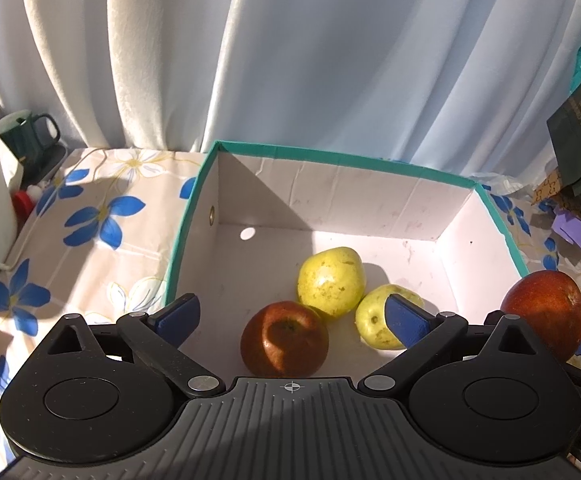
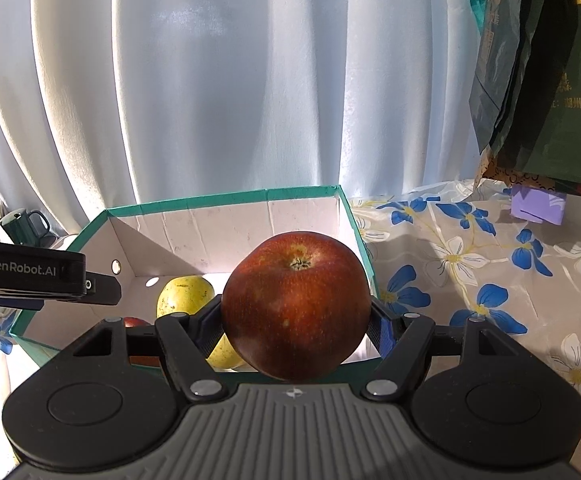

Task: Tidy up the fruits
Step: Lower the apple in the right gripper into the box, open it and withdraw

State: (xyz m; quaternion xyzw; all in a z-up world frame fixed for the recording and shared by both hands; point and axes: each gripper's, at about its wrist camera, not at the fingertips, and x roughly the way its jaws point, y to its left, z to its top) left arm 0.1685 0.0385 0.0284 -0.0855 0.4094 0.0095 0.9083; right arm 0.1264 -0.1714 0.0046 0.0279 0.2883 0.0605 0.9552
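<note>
- Three fruits in teal-rimmed box [image 1: 370, 162], frame centre: red apple [image 1: 284, 338], two yellow pears [image 1: 330, 280].
- Right gripper [image 2: 296, 320] clamped on second apple [image 2: 296, 304] at box rim, likely for drop-in.
- Left gripper [image 1: 290, 314] jaws apart, empty.

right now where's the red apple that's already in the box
In the left wrist view, the red apple lies on the box floor near the front, between the open left gripper fingers, just before two yellow pears.

The left gripper [image 1: 290, 316] hangs with its blue fingers [image 1: 404, 326] spread wide at nine and three o'clock, nothing between them. The right gripper [image 2: 295, 320] sits level, its fingers [image 2: 379, 330] clamped on a red apple [image 2: 296, 304], stem end up.
</note>
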